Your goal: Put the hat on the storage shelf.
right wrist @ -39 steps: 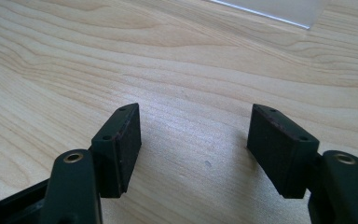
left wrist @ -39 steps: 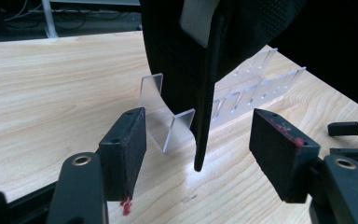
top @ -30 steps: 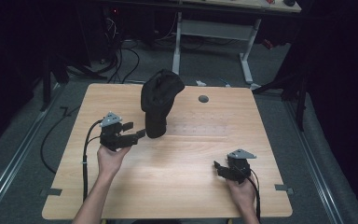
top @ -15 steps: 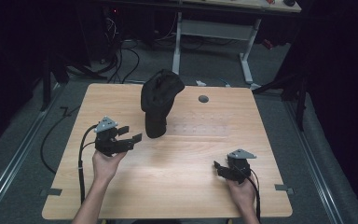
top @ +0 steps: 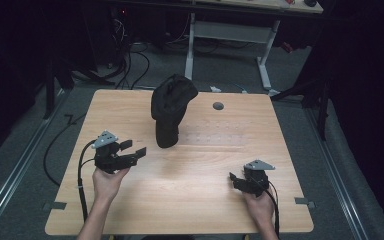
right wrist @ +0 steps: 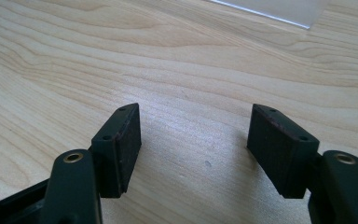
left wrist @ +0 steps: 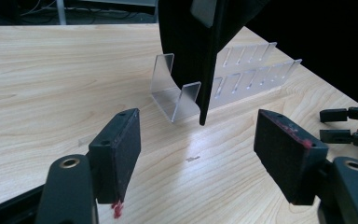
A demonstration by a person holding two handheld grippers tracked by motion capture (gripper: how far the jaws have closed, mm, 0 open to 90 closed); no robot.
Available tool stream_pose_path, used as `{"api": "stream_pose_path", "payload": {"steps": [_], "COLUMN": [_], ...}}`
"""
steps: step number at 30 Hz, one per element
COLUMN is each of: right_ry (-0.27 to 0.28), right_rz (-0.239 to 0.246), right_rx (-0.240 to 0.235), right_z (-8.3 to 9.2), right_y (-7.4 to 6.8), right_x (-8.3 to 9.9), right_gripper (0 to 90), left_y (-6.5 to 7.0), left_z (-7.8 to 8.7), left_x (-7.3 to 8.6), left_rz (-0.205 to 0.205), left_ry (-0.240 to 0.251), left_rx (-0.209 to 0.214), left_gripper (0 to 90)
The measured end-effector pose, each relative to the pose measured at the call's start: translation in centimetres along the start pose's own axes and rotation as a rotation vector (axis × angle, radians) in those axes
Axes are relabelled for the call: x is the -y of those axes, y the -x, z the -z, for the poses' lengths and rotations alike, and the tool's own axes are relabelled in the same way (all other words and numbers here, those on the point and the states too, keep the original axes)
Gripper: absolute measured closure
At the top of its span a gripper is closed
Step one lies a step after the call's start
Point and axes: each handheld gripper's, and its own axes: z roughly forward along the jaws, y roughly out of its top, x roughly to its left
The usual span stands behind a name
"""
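A black fabric cap (top: pixel 172 102) stands propped on a clear acrylic slotted rack (left wrist: pixel 223 79) near the middle of the light wooden worktop (top: pixel 190 200), toward its far edge. The left gripper (top: pixel 132 150) sits just to the cap's near left, its fingers (left wrist: pixel 116 154) spread wide and empty, pointing at the cap's lower edge with a gap between. The right gripper (top: pixel 234 181) lies well apart from the cap, at its near right, fingers (right wrist: pixel 119 147) likewise spread over bare wood.
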Motion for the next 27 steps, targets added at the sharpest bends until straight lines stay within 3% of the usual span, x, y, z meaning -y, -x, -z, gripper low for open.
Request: {"api": "stream_pose_path", "payload": {"steps": [10,27], "right_ry": [0.0,0.0], "right_rz": [-0.001,0.0], "right_rx": [0.0,0.0], "right_z": [0.0,0.0], "right_y": [0.0,0.0], "right_x": [0.0,0.0], "right_gripper": [35.1,35.1], "left_y": [-0.4,-0.2], "left_z": [1.0,1.3], "left_x": [1.3,2.9], "left_rz": [0.021,0.033], "left_ry": [-0.006,-0.023], "left_rx": [-0.006,-0.003], "left_gripper": [31.7,31.4]}}
